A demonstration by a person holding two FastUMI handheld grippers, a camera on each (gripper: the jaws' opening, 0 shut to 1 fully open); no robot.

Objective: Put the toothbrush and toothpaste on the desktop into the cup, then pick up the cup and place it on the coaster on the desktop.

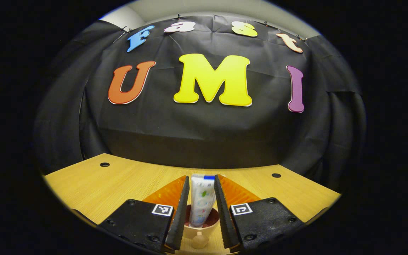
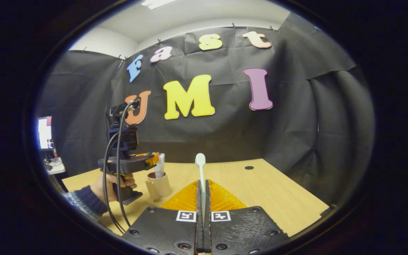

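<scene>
Now, over the wooden desktop point(image 1: 94, 184), we see our left gripper point(image 1: 202, 198) with its fingers parted a little, the toothpaste point(image 1: 202, 198) standing upright between them with its lower end inside the cup point(image 1: 204, 226). Narrow gaps show on both sides of the tube, so we judge the fingers are not pressing on it, though we cannot be sure at the contact line.

From the right gripper view, the same left gripper point(image 2: 152, 159), held by a hand point(image 2: 113, 184) in a knitted sleeve, hangs over the cup point(image 2: 158, 186) at the near left of the desk, the toothpaste point(image 2: 160, 165) rising from the cup's mouth. Our right gripper point(image 2: 203, 212) has its fingers closed almost fully together on the handle of the toothbrush point(image 2: 200, 166), whose head points up and away, well right of the cup.

We cannot see the coaster.

Risks, as we judge them: the tall tube leans on the rim and could tip the light cup if the left fingers brush it while drawing off. The toothbrush is gripped low on a thin handle, so it could swivel in the grip and miss the cup's mouth, or knock the tube on its way in.
</scene>
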